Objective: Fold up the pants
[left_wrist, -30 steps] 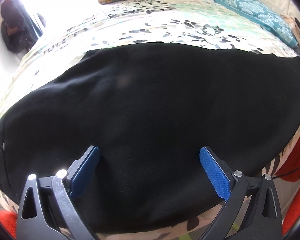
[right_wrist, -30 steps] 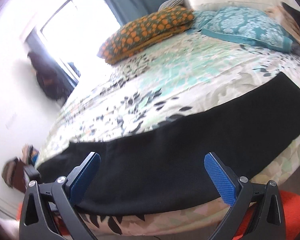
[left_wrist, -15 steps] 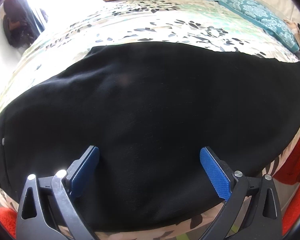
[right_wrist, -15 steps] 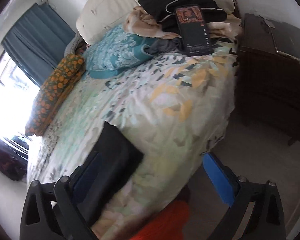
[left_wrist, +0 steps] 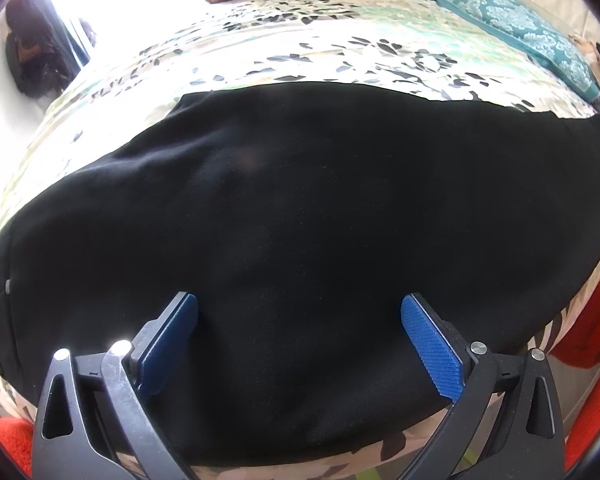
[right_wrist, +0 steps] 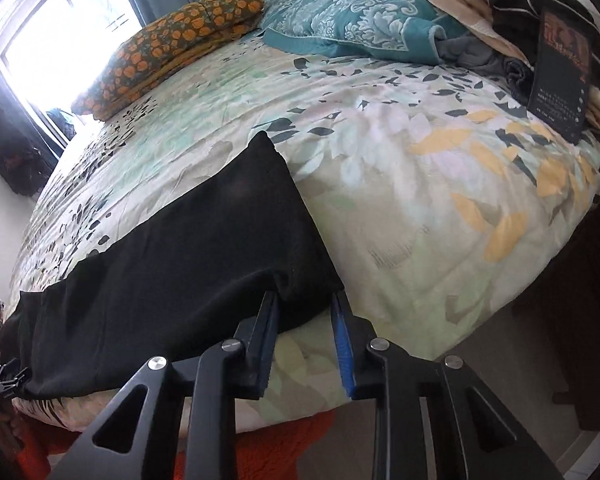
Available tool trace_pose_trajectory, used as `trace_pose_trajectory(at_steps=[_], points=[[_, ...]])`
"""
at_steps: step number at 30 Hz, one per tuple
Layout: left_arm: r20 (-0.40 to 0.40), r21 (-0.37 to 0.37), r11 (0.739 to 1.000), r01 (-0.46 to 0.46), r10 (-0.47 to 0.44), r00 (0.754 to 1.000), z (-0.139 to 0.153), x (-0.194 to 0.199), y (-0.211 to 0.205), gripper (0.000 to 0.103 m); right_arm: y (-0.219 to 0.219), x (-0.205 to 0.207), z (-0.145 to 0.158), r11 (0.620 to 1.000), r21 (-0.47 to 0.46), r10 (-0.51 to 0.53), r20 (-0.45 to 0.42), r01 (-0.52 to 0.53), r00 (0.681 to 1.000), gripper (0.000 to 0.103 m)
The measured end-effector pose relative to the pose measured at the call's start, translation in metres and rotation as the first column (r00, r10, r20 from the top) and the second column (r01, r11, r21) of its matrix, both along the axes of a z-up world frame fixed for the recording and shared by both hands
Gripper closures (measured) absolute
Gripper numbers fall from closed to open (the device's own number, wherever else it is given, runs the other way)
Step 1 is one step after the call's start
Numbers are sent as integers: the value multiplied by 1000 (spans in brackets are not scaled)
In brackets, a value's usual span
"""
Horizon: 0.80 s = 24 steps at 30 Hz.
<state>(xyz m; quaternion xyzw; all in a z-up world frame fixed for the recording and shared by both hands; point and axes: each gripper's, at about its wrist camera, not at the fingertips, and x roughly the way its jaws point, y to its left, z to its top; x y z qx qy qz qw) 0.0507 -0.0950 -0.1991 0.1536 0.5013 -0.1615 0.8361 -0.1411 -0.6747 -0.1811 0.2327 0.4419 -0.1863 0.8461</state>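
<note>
My left gripper (left_wrist: pixel 298 336) hangs wide open over the black pants (left_wrist: pixel 300 220) lying along the bed's (right_wrist: pixel 400 168) near edge, while my right gripper (right_wrist: pixel 304 312) half-closes around their cuff corner

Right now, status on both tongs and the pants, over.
Left tongs open above the pants. Right tongs closing on the pants' leg end at the bed edge, grip unconfirmed. Nothing in the way.

Plain black pants (left_wrist: pixel 300 220) lie ahead of the blue-padded tongs on a leaf-printed bedspread (right_wrist: pixel 400 152); beyond, an orange-dotted pillow (right_wrist: pixel 172 44) and teal damask pillow (right_wrist: pixel 352 20).
</note>
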Motion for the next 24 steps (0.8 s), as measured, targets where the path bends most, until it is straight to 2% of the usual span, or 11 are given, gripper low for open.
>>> trace_pose_trajectory(at_steps=[5,6,7,8,9,11,13,17,19,22,24], points=[[2,4,1000,5,-5,1000,0,-1,0,1,-15,-7,-10,994,91,-65,32,62,997,82],[0,3,1000,7,-7,1000,0,-1,0,1,-17,-11,-9,990,125,-75,52,68,996,71],[0,2,1000,9,-9,1000,0,-1,0,1,-22,-18,-8,983,161,-99,74,86,992,50],[0,1,1000,10,-10,1000,0,-1,1,1,-29,-27,-7,974,190,-143,94,123,985,41],[1,0,1000,9,-9,1000,0,-1,1,0,-36,-39,-5,961,222,-193,120,163,974,39],[7,-1,1000,6,-6,1000,0,-1,1,0,-48,-58,-4,925,324,-264,175,198,949,39],[13,-5,1000,1,-1,1000,-1,-1,1,0,-51,-65,-1,896,408,-284,220,177,933,39],[16,-2,1000,-4,4,1000,0,-2,1,0,-49,-49,-2,847,512,-303,247,141,921,39],[12,1,1000,-1,1,1000,0,-1,2,0,-48,-35,-4,842,514,-320,230,165,919,39],[-4,15,1000,0,0,1000,3,-1,1,1,-47,-16,-13,867,444,-322,147,228,935,39],[-1,27,1000,-4,4,1000,11,-4,-3,3,-47,-8,-21,861,460,-307,128,217,943,40]])
